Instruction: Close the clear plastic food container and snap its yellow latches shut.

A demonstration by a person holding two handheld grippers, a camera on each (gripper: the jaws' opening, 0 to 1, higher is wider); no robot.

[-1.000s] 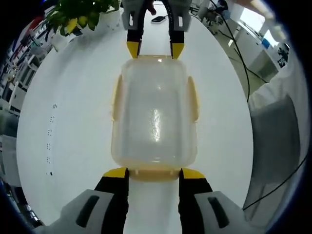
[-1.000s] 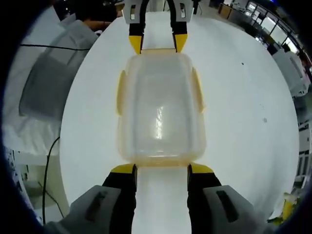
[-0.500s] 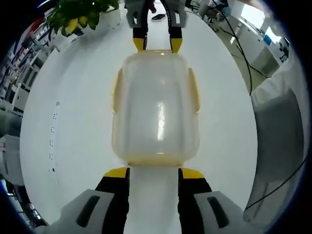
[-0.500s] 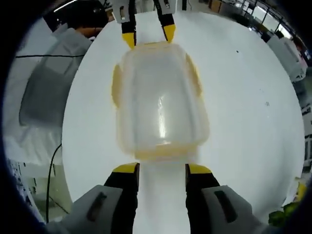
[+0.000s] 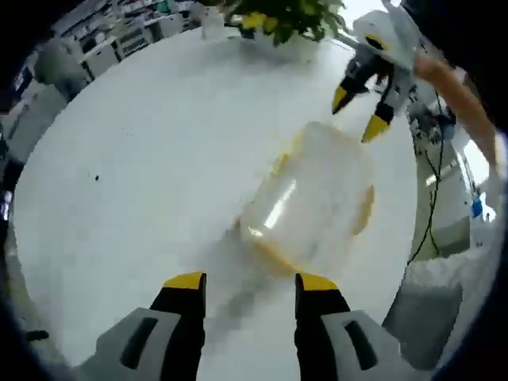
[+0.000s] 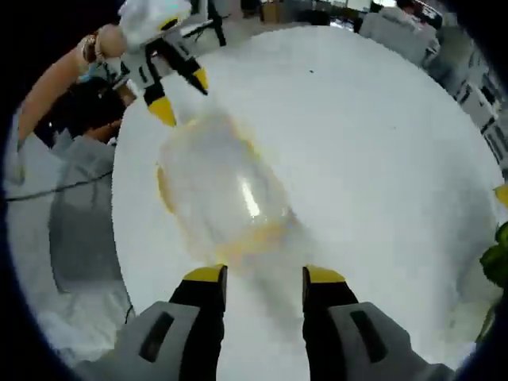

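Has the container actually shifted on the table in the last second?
Cannot tell. Both views swung and blurred, so the container now sits skewed in frame, but the plain white table gives no fixed mark beside it.

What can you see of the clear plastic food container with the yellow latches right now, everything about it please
The clear plastic food container with yellow latches is a rounded rectangular box of cloudy see-through plastic, and looks empty. Yellow shows along its edges, and a glare streak crosses its upper face. It rests on the round white table, lying diagonally in both blurred views. The left gripper and right gripper are open, one off each end, neither touching it. Whether the latches are snapped shut is unclear.
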